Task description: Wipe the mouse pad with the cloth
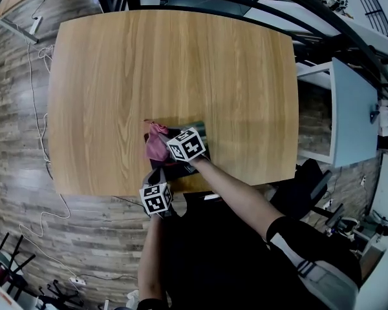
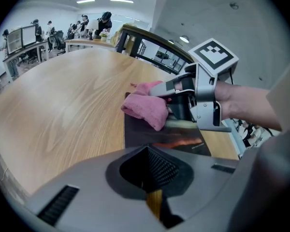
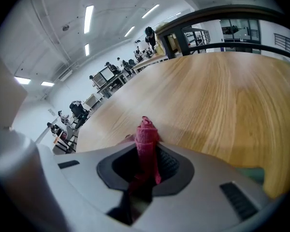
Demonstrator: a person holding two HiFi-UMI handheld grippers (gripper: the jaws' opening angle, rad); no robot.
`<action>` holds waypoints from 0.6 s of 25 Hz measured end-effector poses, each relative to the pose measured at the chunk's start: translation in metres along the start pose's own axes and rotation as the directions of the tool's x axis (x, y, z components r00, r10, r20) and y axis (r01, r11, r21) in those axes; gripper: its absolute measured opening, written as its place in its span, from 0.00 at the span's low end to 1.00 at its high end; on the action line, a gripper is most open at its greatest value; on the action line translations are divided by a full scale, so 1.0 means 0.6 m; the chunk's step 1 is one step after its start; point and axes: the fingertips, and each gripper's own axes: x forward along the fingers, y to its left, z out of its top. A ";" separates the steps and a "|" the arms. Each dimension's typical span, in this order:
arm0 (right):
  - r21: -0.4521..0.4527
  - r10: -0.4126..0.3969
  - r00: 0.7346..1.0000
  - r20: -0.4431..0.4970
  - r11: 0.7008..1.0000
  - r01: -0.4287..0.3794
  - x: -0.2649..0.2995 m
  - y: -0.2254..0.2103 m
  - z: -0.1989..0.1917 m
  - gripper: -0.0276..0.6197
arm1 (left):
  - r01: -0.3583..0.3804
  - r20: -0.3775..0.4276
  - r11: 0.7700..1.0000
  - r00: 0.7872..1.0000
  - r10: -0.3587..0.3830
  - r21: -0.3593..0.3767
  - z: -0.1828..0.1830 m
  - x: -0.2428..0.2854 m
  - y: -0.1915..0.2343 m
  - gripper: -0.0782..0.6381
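A dark mouse pad (image 1: 193, 130) lies near the front edge of the wooden table (image 1: 168, 70); in the left gripper view the mouse pad (image 2: 150, 135) runs toward me and under the jaws. My right gripper (image 1: 170, 143) is shut on a pink cloth (image 1: 156, 144), which rests bunched on the pad's left part. In the right gripper view the cloth (image 3: 146, 137) stands up between the shut jaws of the right gripper (image 3: 146, 151). My left gripper (image 1: 160, 173) sits at the pad's near left corner. Seen from its own camera, the left gripper (image 2: 149, 170) has its jaws together on the pad's edge.
The table stretches bare and wide beyond the pad. A white desk (image 1: 352, 108) and a black chair (image 1: 310, 179) stand to the right. Cables (image 1: 42, 141) trail on the plank floor at the left. People sit at distant desks (image 2: 34, 35).
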 end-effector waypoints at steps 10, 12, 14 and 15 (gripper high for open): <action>0.046 -0.062 0.998 0.019 0.997 0.061 -0.054 -0.070 -0.022 0.15 | 0.001 0.010 1.000 1.000 -0.001 -0.009 -0.004 0.000 0.005 0.14; 0.059 -0.072 0.997 0.026 0.996 0.070 -0.064 -0.085 -0.026 0.15 | -0.002 0.007 1.000 1.000 0.002 -0.003 -0.002 0.000 0.006 0.14; 0.070 -0.083 0.996 0.033 0.994 0.081 -0.075 -0.103 -0.030 0.15 | -0.009 0.004 1.000 1.000 0.009 0.003 0.000 0.000 0.006 0.14; 0.076 -0.089 0.995 0.035 0.993 0.086 -0.080 -0.112 -0.032 0.15 | -0.012 0.004 1.000 1.000 0.012 0.005 0.000 0.001 0.007 0.14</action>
